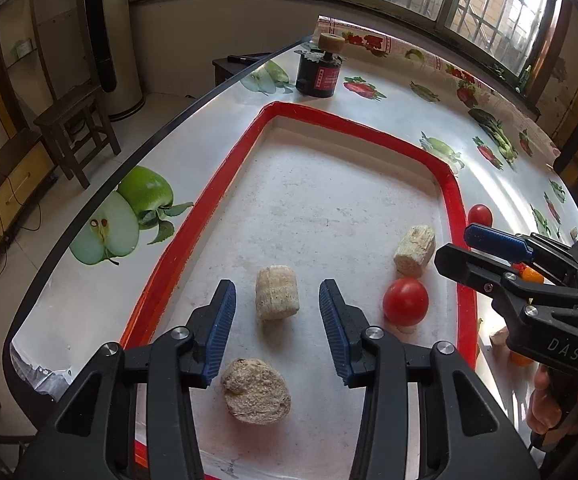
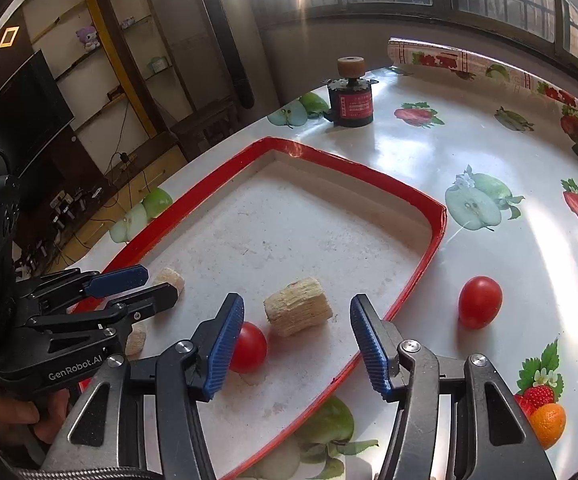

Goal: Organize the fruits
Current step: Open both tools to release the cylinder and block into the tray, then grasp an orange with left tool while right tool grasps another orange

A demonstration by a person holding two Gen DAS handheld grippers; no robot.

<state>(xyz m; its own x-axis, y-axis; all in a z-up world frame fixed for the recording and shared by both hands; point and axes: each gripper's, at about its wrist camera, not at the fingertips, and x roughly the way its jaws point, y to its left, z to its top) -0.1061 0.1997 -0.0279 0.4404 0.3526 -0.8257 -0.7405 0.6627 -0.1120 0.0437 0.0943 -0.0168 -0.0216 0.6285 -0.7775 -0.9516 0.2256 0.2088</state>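
A red-rimmed tray (image 1: 225,184) (image 2: 433,240) lies on the table. Inside it are three beige fibrous chunks (image 1: 277,298) (image 1: 255,390) (image 1: 415,251) and a red tomato (image 1: 405,302) (image 2: 249,346). A second tomato (image 1: 480,216) (image 2: 480,302) rests on the table outside the tray's right rim. My left gripper (image 1: 277,332) (image 2: 157,282) hangs open over the tray, one chunk just past its tips and one lower between its fingers, neither touched. My right gripper (image 2: 299,344) (image 1: 459,246) is open too; a chunk (image 2: 299,306) lies just beyond its tips and the tomato sits beside its left finger.
A black cylinder with a red label and a cork-coloured wheel (image 1: 321,68) (image 2: 351,100) stands beyond the tray. The tablecloth (image 2: 489,152) carries printed fruit. The table edge (image 1: 101,188) runs close along the tray's left side, with a wooden stool (image 1: 75,128) on the floor below.
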